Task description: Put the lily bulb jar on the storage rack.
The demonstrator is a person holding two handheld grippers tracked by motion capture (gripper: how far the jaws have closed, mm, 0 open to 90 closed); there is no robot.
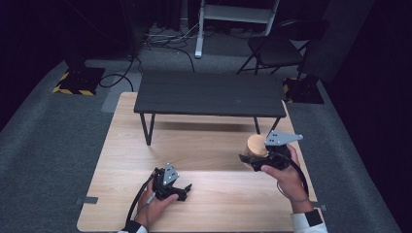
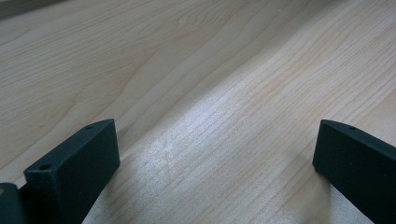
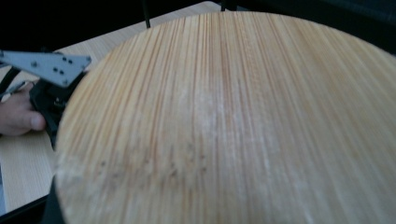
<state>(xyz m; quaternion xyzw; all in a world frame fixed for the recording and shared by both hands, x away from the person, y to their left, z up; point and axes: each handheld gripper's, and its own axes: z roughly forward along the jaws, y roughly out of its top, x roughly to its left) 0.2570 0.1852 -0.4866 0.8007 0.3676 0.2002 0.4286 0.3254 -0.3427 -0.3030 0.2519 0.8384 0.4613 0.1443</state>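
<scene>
My right gripper (image 1: 250, 158) is raised over the right side of the light wooden table (image 1: 223, 199), shut on a jar with a round bamboo lid (image 1: 256, 144). In the right gripper view the bamboo lid (image 3: 224, 121) sits very close and hides the jaws. My left gripper (image 1: 181, 190) rests low on the table near the front left, held in a hand. In the left gripper view its two black jaws stand wide apart with bare wood between them, so the left gripper (image 2: 215, 154) is open and holds nothing. The left gripper's grey plate (image 3: 46, 65) appears at the far left of the right gripper view.
A small black side table (image 1: 209, 94) stands on thin legs at the back of the wooden table. Behind it on the grey carpet are a black folding chair (image 1: 277, 48), a white stand (image 1: 199, 43) and loose cables (image 1: 160, 41).
</scene>
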